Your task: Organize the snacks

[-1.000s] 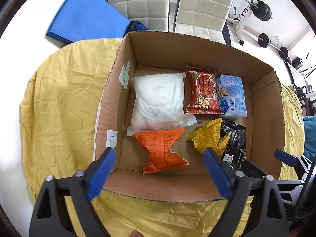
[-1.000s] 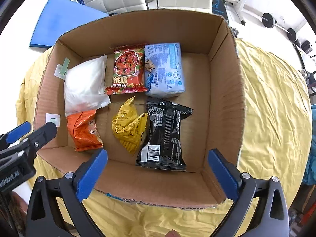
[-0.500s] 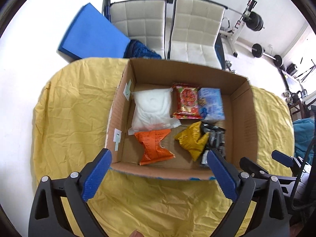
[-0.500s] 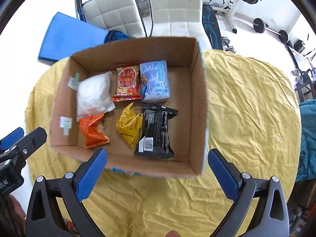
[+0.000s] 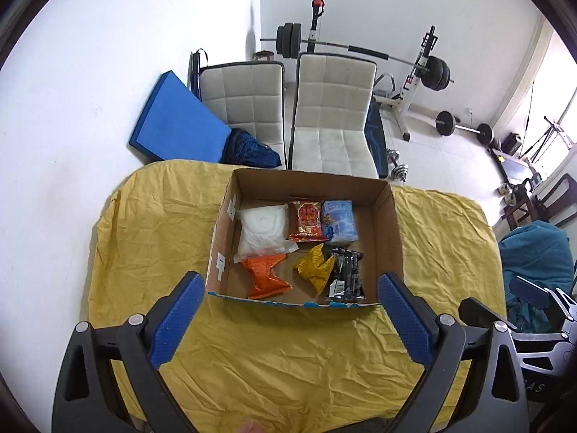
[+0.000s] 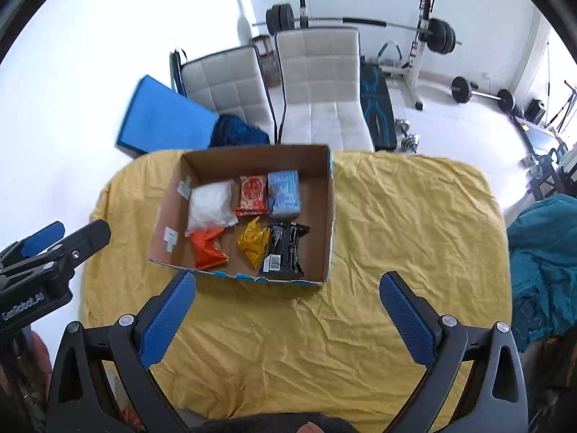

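Both claws have pulled back and up from the cardboard box point(image 5: 391, 238) over the last second, so each camera now takes in the whole yellow-covered desk point(image 5: 151, 238) where shortly before the box filled the view. The left claw point(image 5: 292, 319) stands wide and empty, and the right claw point(image 6: 286, 319) is just as wide with nothing between its pads. I judge this withdrawal to mean the packing is done or nearly so: no snack lies loose on the cloth, and all six sit inside the box.

The box rests on the far half of the desk, left of centre in the right wrist view, its open top facing up and its long axis running left to right.

Inside, the far row holds a white bag point(image 5: 263, 231) at left, then a blue packet point(image 5: 339, 222) at right and a red packet point(image 5: 306, 218) between them, all three lying flat with long axes pointing near to far. The near row holds a black packet point(image 5: 346, 274) at right, also lengthwise near to far, an orange packet point(image 5: 267, 276) at left, and a crumpled yellow packet point(image 5: 315, 269) between, tilted with no clear axis.
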